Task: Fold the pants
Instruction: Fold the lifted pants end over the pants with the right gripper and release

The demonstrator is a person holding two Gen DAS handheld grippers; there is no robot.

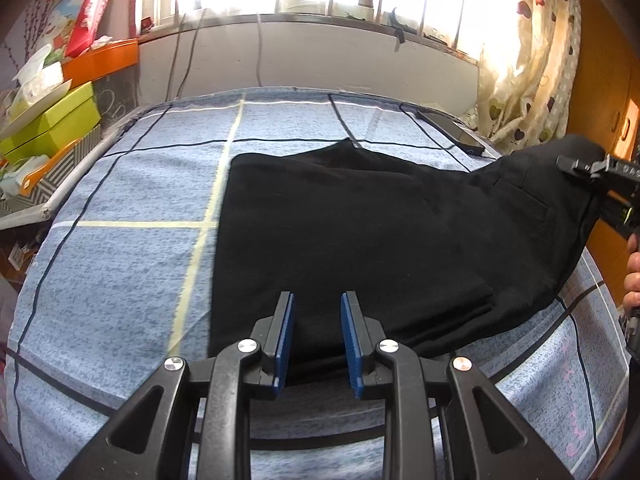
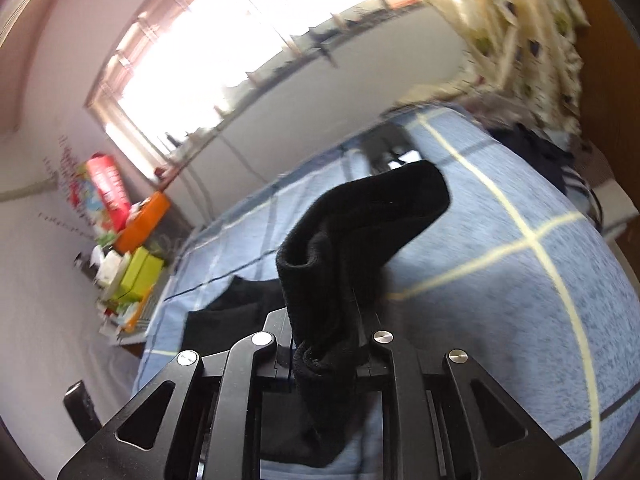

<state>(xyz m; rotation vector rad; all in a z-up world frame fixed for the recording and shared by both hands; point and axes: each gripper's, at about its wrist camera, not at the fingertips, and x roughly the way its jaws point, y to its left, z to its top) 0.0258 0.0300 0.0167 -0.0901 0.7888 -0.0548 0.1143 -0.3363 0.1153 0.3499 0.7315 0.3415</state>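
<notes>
Right tongs [image 2: 326,320] clamped on lifted black pants [image 2: 360,216].

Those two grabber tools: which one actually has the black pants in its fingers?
The right gripper: its fingers are clamped on a bunched end of the pants, lifted off the bed. The left gripper has a gap between its blue fingers and grips nothing.
</notes>
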